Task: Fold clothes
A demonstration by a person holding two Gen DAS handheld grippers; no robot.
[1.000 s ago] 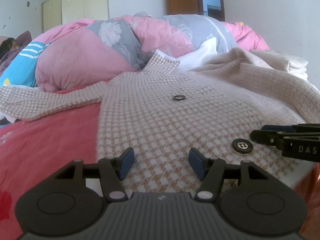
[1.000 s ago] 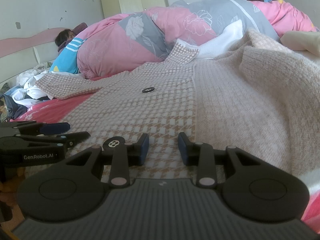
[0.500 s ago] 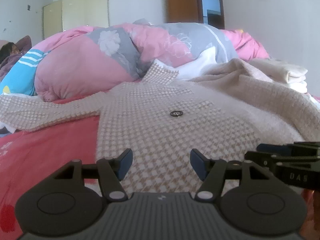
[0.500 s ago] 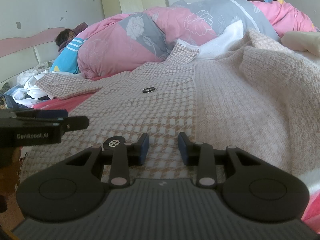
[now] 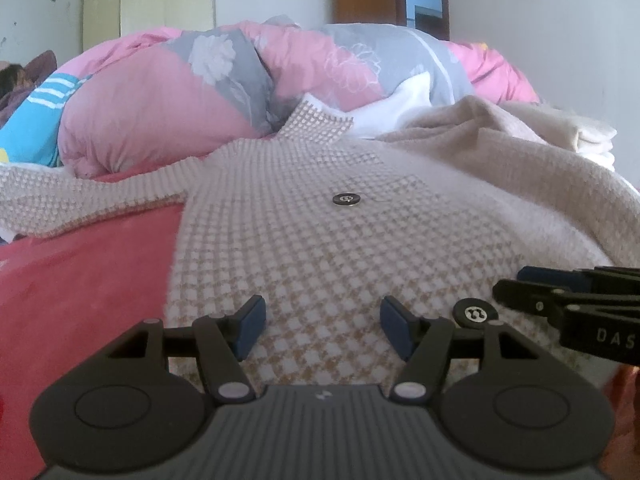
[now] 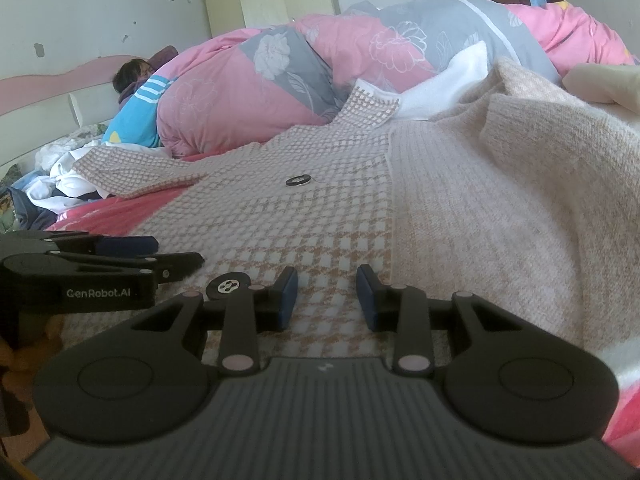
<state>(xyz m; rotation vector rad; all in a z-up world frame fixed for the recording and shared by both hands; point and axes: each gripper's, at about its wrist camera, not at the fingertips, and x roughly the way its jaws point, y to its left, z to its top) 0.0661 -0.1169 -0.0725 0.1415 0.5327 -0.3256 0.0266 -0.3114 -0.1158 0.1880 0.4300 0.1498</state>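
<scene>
Now I am sizing up the houndstooth cardigan (image 5: 304, 264), lying spread on the bed (image 5: 80, 288).
Both my left gripper (image 5: 322, 326) and right gripper (image 6: 326, 298) are hovering open, holding nothing, at its near hem; the thick, floppy knit probably wants pinching there.

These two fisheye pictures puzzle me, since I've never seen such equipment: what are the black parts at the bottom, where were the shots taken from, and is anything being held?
Each picture comes from a camera mounted on a hand-held two-finger gripper, looking forward along its fingers. A person carries one in each hand; there is no robot arm. The left wrist view shows the left gripper with the right one entering at its side; the right wrist view shows the right gripper. Both hang over the near hem of a checked cardigan with black buttons, spread on a red bedsheet. A pink and grey quilt lies behind. Both grippers' jaws stand apart, holding nothing.
</scene>
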